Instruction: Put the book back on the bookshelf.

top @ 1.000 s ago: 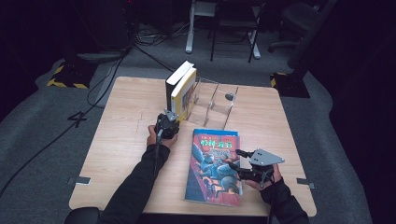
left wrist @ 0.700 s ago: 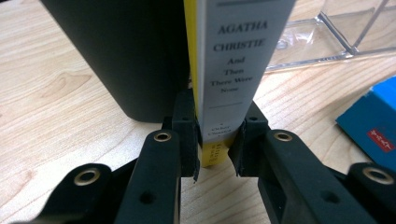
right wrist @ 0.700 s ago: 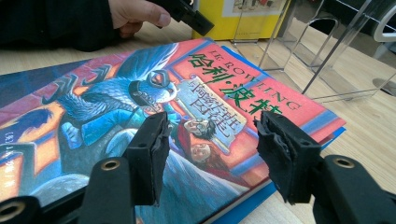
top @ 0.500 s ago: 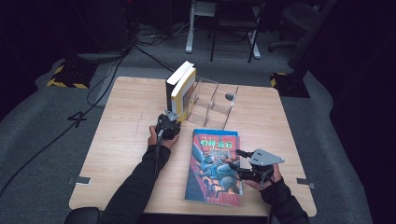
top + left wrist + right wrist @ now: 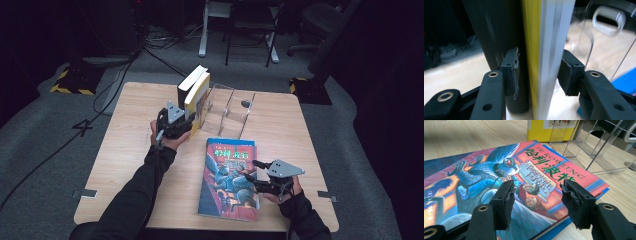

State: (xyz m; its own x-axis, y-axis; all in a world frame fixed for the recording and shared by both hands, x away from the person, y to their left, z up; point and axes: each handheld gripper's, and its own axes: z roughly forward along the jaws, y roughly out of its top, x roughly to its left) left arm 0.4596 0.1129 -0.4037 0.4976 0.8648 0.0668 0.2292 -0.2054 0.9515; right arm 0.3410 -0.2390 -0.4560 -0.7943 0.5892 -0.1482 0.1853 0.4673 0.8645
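Note:
Two books stand upright at the left end of a clear acrylic rack (image 5: 232, 107): a dark-covered book (image 5: 186, 85) and a yellow book (image 5: 199, 97). My left gripper (image 5: 187, 118) is at their near edge. In the left gripper view its pads (image 5: 510, 72) straddle the yellow book (image 5: 534, 37) with thin gaps on both sides; the jaws have just been opening, and the dark book (image 5: 494, 32) stands outside the left pad. My right gripper (image 5: 251, 170) hovers open over a colourful illustrated book (image 5: 227, 182) lying flat, nothing between its fingers (image 5: 504, 202).
A blue book edge (image 5: 231, 142) shows under the flat book's far end. The rack's other slots (image 5: 599, 150) are see-through dividers. The wooden table (image 5: 125, 150) has bare room at the left and far right. Chair legs and cables lie on the floor beyond.
The left gripper has risen along the upright books and its jaws stand wider apart. The right gripper and the flat book have not moved.

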